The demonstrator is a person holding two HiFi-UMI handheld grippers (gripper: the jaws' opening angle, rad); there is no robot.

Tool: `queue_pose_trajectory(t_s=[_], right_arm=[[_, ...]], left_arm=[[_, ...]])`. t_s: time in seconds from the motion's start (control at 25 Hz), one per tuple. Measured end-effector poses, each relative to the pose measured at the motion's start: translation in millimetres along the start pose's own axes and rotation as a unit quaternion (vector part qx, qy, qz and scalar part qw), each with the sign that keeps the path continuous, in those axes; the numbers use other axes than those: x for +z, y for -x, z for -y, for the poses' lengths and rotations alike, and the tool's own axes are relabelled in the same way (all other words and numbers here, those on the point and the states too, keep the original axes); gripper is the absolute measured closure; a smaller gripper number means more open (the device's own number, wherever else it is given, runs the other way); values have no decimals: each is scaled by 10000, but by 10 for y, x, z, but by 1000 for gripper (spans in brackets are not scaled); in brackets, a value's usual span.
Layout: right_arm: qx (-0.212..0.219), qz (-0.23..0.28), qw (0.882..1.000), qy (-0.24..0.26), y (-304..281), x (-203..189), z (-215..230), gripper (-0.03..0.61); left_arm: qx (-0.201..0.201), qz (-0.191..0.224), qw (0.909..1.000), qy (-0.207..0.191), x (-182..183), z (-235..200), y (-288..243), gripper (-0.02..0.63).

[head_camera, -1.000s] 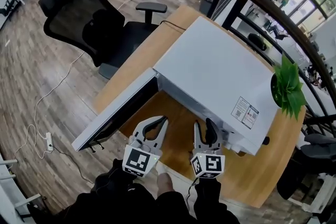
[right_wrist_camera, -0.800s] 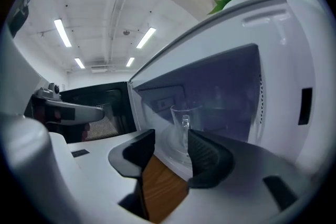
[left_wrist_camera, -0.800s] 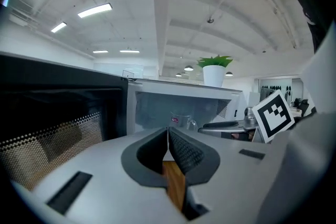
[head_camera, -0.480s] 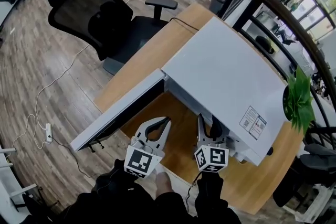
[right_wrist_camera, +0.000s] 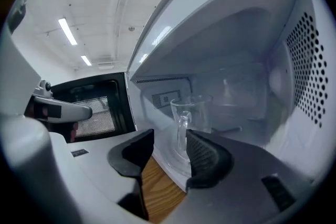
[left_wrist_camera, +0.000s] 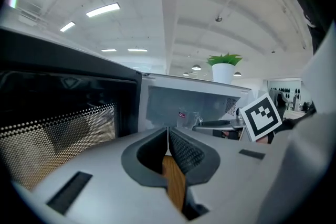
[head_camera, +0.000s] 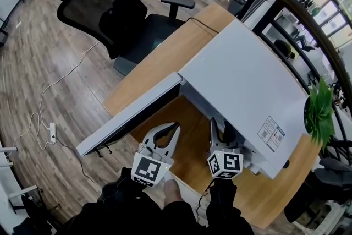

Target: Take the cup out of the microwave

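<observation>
The microwave (head_camera: 242, 85) door (head_camera: 132, 118) is open. The cup (right_wrist_camera: 190, 123) sits inside, not yet touched. The right gripper (right_wrist_camera: 168, 139) jaws have just been opening and are spread wide. Nothing is between them, and the cup is just ahead. The left gripper (left_wrist_camera: 168, 132) jaws are pressed together. Grabbing and lifting out are left.

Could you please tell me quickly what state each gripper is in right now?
Left gripper: closed, holding nothing.
Right gripper: open, jaws have just been opening, nothing gripped; the clear glass handled cup stands ahead of them, untouched.
</observation>
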State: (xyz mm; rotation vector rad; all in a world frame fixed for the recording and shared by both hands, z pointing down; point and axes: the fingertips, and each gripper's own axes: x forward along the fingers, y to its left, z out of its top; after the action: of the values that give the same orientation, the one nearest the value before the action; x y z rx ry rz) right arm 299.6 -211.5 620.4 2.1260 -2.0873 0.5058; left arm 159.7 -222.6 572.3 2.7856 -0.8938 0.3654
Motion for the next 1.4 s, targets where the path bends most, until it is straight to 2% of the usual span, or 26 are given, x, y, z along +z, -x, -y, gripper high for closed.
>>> queue_pose_trajectory(t_s=[0.6, 1.04, 1.12, 1.24, 1.4], right_arm=[[291, -66, 9995, 83, -420, 48, -266, 390], [387, -134, 9988, 252, -658, 95, -385, 411], [315, -128, 9990, 307, -691, 110, -388, 443], [163, -142, 9992, 340, -715, 116, -361, 557], [129, -138, 9994, 284, -721, 123, -375, 560]], left_arm=[[441, -132, 9987, 220, -75, -408, 169, 584], [569, -164, 9978, 307, -127, -616, 171, 584], [567, -172, 9978, 311, -132, -642, 167, 584], [577, -177, 9977, 317, -131, -672, 178, 584], [586, -155, 9976, 329, -95, -719, 212, 584]])
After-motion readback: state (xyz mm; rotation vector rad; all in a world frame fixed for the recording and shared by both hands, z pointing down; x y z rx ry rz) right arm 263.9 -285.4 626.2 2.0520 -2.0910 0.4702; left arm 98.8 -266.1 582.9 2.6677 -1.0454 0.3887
